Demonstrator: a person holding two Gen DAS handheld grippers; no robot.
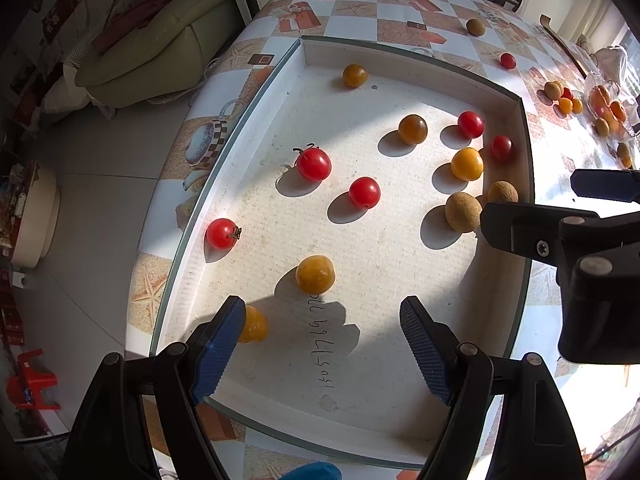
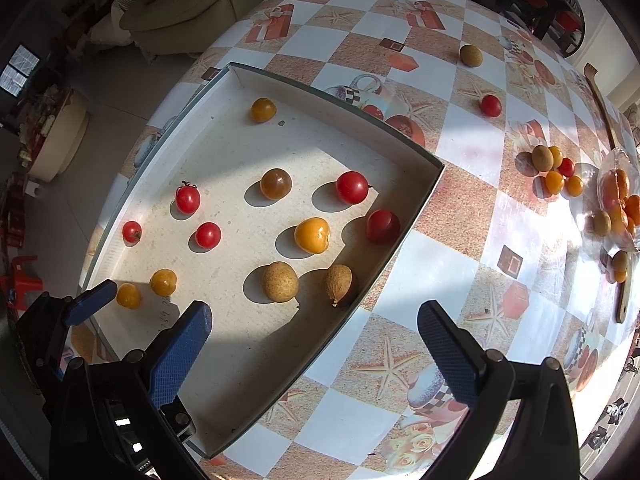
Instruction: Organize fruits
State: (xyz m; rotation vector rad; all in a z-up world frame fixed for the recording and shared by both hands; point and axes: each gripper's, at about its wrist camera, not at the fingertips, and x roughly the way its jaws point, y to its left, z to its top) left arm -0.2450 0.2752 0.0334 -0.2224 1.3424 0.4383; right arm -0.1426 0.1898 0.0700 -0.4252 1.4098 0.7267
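A shallow white tray [image 1: 412,65] [image 2: 434,168] on the checkered table holds several red tomatoes [image 1: 313,164] [image 2: 351,187], yellow-orange fruits [image 1: 315,274] [image 2: 312,235] and two tan longans [image 1: 463,212] [image 2: 280,282]. My left gripper [image 1: 323,340] is open and empty above the tray's near end, with a yellow fruit [image 1: 253,324] beside its left finger. My right gripper [image 2: 316,344] is open and empty over the tray's near right corner; it also shows in the left wrist view [image 1: 560,196]. Loose fruits lie outside the tray: a longan [image 2: 471,55], a red tomato [image 2: 491,105] and a small cluster [image 2: 554,168].
A clear bag of orange fruits [image 2: 618,204] and a wooden utensil [image 2: 600,108] lie at the table's right. A beige sofa [image 1: 160,40] stands beyond the table's left edge, and a red stool [image 1: 34,380] stands on the floor.
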